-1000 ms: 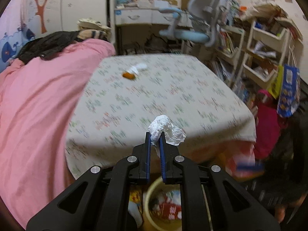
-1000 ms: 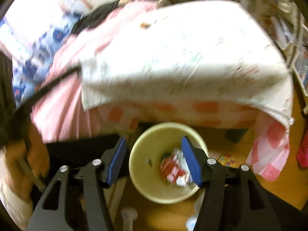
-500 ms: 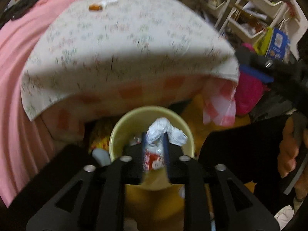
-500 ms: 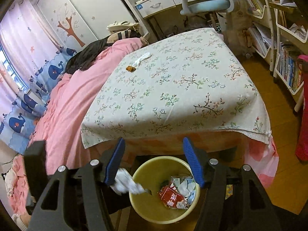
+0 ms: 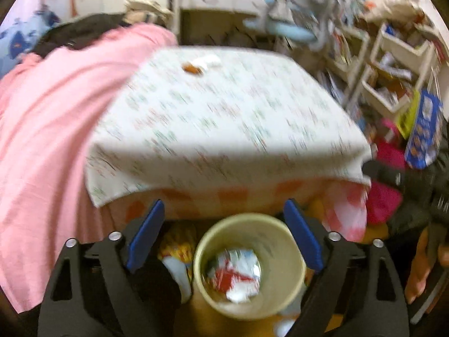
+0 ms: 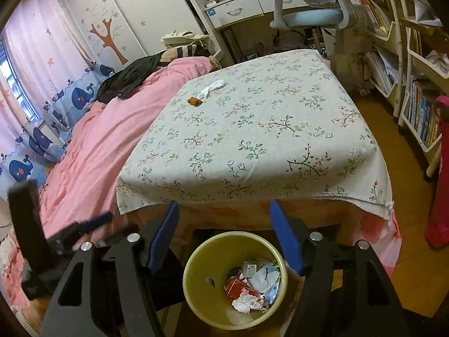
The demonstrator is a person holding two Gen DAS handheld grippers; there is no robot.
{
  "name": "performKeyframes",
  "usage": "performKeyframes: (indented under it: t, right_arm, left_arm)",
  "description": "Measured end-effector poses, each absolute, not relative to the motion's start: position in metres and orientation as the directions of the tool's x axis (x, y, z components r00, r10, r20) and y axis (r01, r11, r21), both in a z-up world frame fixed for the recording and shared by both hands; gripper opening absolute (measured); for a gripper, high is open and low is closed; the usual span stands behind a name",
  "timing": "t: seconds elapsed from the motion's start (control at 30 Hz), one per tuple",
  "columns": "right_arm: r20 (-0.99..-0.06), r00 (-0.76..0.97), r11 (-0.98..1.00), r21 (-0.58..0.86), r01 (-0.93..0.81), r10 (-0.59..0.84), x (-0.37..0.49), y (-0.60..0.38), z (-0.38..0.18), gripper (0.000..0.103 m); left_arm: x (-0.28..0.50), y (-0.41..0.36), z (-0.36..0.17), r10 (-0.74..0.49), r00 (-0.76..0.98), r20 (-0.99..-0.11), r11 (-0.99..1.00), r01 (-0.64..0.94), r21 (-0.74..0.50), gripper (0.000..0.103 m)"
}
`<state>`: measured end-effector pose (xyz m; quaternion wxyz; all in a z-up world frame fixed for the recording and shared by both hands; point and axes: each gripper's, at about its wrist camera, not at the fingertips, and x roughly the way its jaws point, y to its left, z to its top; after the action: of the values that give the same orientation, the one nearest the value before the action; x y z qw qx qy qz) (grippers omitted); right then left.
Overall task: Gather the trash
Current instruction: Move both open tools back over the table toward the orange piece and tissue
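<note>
— So, how far along?
— Left tongs [image 5: 221, 224] have just spread, empty; white wad [image 6: 244, 304] lies in the yellow bin [image 6: 196, 264]. Right tongs [image 6: 224, 234] spread, empty.
— What's left?
— White scrap [image 6: 212, 87] and orange bit [image 6: 194, 101] at the bench [image 6: 280, 151] far end.

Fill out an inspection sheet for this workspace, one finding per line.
Surface: floral tablecloth covers the table.
Job's things: yellow bin on the floor, crumpled trash inside; white tissue and orange scrap remain at the far side of the table.
Clutter: pink quilt beside the table.
Grippers: left gripper has just opened, empty, above the bin; right gripper open, empty.
Cables: nothing seen.
Surroundings: desk chair, bookshelves.
</note>
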<state>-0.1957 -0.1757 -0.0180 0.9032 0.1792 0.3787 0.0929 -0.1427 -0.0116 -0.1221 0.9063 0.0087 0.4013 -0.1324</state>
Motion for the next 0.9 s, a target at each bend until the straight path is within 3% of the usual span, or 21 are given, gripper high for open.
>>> performKeyframes:
  t: [0.3, 0.6, 0.9]
  right_arm:
    - [-0.644, 0.711, 0.939, 0.338, -0.066, 0.282, -0.196, -0.162, -0.014, 0.068]
    - [-0.620, 0.734, 0.945, 0.315, -0.091, 0.278, -0.185, -0.157, 0.000, 0.068]
    - [-0.587, 0.765, 0.955, 0.273, -0.119, 0.264, -0.134, -0.160, 0.026, 0.068]
  left_arm:
    - [-0.136, 0.021, -0.089, -0.142, 0.773, -0.618, 0.990, 0.099, -0.104, 0.090]
    - [-0.101, 0.029, -0.068, -0.143, 0.780, -0.610, 0.989, 0.081, -0.128, 0.090]
    - [-0.018, 0.024, -0.058, -0.141, 0.780, -0.610, 0.984, 0.044, -0.171, 0.090]
